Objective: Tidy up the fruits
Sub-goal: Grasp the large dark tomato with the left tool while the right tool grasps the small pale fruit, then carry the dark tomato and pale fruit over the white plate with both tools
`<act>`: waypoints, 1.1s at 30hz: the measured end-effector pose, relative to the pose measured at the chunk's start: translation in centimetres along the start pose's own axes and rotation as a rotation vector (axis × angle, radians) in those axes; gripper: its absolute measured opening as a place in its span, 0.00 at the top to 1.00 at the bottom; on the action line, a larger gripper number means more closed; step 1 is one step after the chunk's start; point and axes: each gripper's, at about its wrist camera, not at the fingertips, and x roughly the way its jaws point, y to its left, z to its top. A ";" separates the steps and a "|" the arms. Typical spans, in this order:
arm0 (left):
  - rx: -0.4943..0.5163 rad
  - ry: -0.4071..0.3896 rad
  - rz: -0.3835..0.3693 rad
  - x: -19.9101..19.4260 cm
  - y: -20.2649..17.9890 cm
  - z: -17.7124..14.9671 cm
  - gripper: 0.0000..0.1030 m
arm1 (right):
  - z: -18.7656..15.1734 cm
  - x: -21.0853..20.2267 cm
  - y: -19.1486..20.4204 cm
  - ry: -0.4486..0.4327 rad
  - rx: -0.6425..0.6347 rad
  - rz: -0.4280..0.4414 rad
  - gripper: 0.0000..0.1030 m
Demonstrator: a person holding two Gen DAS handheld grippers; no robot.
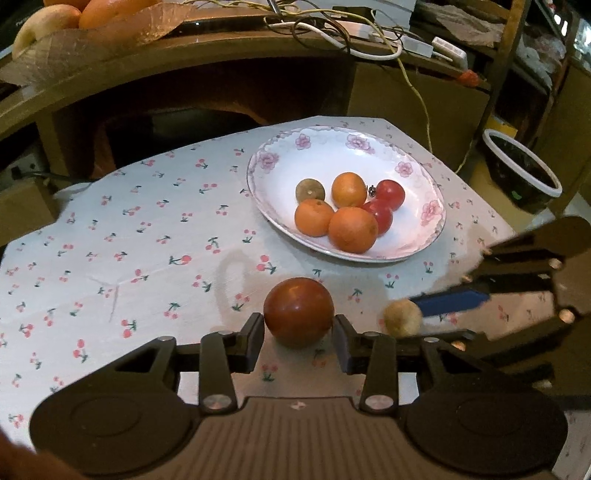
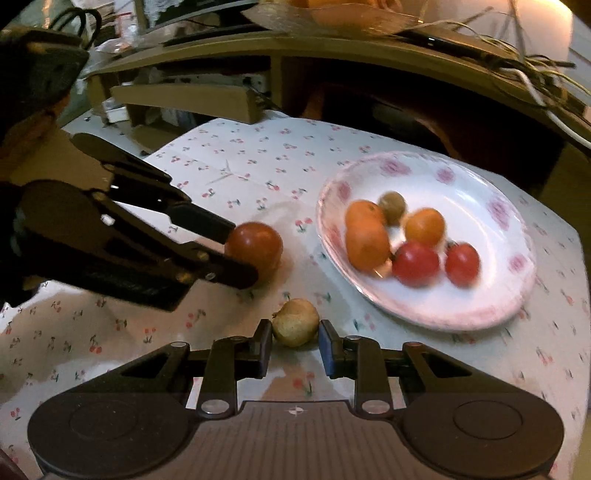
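Note:
A dark red tomato (image 1: pixel 298 312) (image 2: pixel 258 245) rests on the cherry-print cloth (image 1: pixel 129 240), in front of the plate. My left gripper (image 1: pixel 298 322) (image 2: pixel 242 254) is shut on the tomato, with a pad against each side. To its right, my right gripper (image 2: pixel 295 330) (image 1: pixel 413 319) is shut on a small tan fruit (image 2: pixel 296 323) (image 1: pixel 402 317), low over the cloth. The white flowered plate (image 1: pixel 332 155) (image 2: pixel 461 177) holds three oranges, two red tomatoes and a small brownish fruit.
Behind the table stands a dark wooden desk (image 1: pixel 221 62) with tangled cables (image 1: pixel 332 29) and more fruit (image 1: pixel 48 22) on top. A black pot with a white rim (image 1: pixel 521 166) stands off the table's right edge. A cardboard box (image 2: pixel 184 99) lies at the far left.

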 end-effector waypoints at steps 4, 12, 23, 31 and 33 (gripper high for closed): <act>-0.032 -0.004 -0.013 0.7 0.0 0.2 0.56 | -0.6 -1.3 0.2 0.004 0.036 -0.036 0.74; -0.044 -0.016 0.001 1.8 -0.6 0.9 0.54 | -2.3 -3.1 -0.8 0.028 0.134 -0.073 0.73; 0.007 -0.049 0.059 3.2 -1.8 1.4 0.45 | -2.4 -2.0 -1.8 0.037 0.126 -0.049 0.73; 0.043 -0.031 0.088 2.7 -2.9 1.1 0.55 | -1.9 -1.9 -2.4 0.026 0.123 -0.059 0.73; 0.045 -0.021 0.095 2.4 -3.1 0.9 0.56 | -1.6 -1.9 -2.6 0.026 0.129 -0.069 0.73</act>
